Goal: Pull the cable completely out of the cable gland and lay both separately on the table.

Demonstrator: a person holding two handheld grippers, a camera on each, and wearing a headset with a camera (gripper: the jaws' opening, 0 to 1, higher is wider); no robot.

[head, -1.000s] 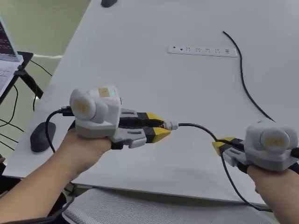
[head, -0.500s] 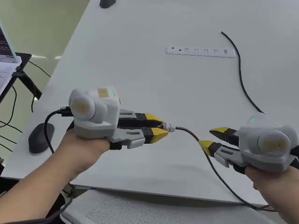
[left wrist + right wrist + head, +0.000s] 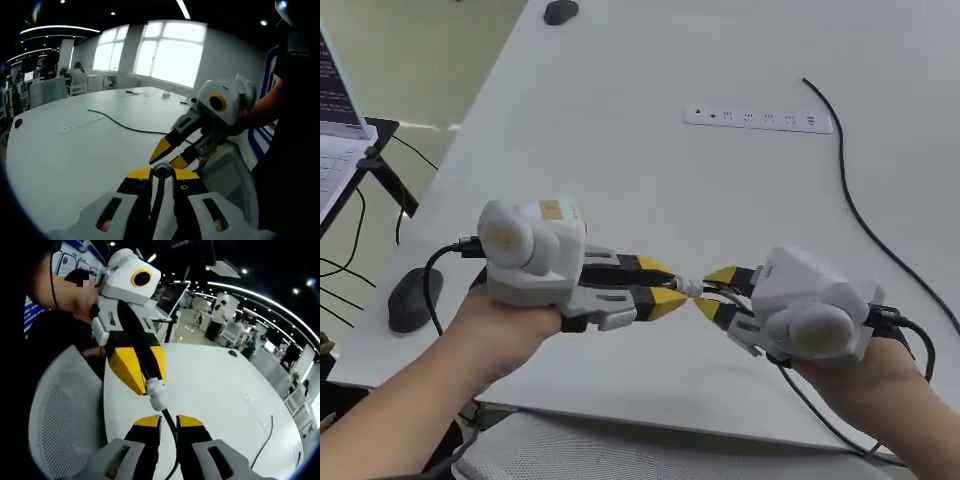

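Yellow fingers of my right gripper (image 3: 705,290), spread, now straddle the cable (image 3: 170,426) far closer to the cable gland (image 3: 156,392) my left gripper (image 3: 676,284) pinches, set to regrip and pull.

Bare tabletop (image 3: 620,170) ahead; power strip (image 3: 760,119) and black cord (image 3: 851,205) farther back.

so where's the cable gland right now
The cable gland is mid-frame in the head view, clamped at the tip of the left gripper, with the right gripper straddling the cable just to its right.
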